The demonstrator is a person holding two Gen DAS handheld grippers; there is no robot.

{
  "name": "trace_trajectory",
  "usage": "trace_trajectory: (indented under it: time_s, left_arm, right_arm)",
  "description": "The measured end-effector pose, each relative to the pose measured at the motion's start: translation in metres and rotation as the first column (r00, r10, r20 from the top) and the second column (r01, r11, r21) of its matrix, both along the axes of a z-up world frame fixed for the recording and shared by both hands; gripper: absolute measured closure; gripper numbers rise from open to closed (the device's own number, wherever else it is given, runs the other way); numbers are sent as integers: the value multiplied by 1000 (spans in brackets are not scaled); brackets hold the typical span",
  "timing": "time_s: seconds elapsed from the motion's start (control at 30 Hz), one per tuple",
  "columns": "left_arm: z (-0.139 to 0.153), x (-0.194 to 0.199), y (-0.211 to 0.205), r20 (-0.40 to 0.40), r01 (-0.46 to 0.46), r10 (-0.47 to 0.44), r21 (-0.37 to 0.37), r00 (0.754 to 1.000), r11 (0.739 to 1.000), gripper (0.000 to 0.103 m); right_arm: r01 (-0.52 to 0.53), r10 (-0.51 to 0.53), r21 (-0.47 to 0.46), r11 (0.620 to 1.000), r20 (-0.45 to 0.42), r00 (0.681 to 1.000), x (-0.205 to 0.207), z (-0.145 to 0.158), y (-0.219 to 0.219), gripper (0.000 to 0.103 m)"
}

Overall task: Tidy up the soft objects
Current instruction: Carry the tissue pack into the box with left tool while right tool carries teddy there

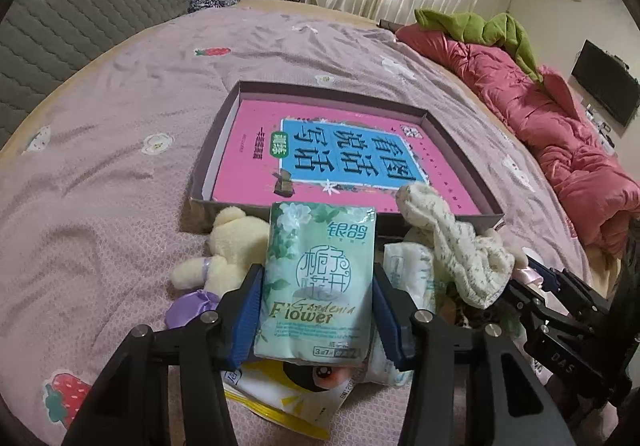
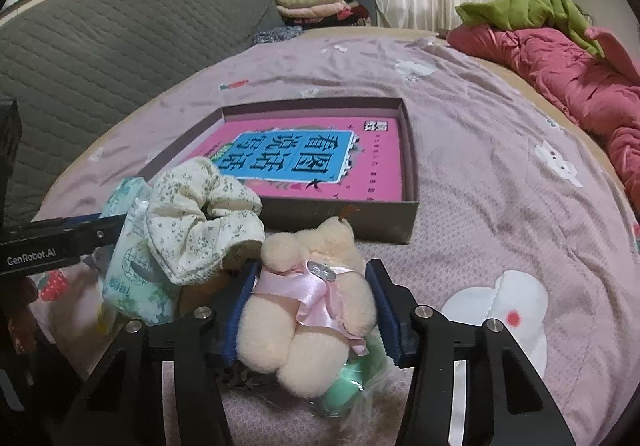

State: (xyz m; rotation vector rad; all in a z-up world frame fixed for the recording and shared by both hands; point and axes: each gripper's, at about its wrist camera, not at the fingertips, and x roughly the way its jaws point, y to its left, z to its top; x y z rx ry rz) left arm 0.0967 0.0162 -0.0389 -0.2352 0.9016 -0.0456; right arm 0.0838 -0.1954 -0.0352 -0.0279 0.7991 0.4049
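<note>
My left gripper (image 1: 316, 274) is shut on a green tissue pack (image 1: 320, 238), held upright just in front of the shallow box (image 1: 224, 149). The box holds a pink book (image 1: 352, 153). In the right wrist view my right gripper (image 2: 313, 266) is shut on a peach plush bear (image 2: 308, 326) with a pink ribbon, both pads against its sides. A cream floral scrunchie (image 1: 452, 246) lies draped over the pile between the two grippers, partly on the held pack (image 2: 128, 266). Left of the pack lies a cream bear (image 1: 228, 246) with a purple bow.
More tissue packs sit under the pile: a white one (image 1: 404, 270), a yellow-white one (image 1: 280, 398) and a green one (image 2: 348, 378). All rest on a lilac bedsheet (image 1: 120, 165). A pink quilt (image 1: 560, 133) lies right, a grey quilted headboard (image 1: 80, 5) left.
</note>
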Motion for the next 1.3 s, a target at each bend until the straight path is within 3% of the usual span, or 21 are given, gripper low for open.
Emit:
trace_trajectory:
  time_s: [0.53,1.3]
  left_arm:
    - [18,-8,5,35,-18,18,-16,999,1000,52]
    - [32,-7,10,74,-45,46,-10,996,999,52]
  right_arm:
    - [36,-37,7,999,139,990,-16,32,-9,52]
    - [31,-37,31,999,231,972,-10,56,3,52]
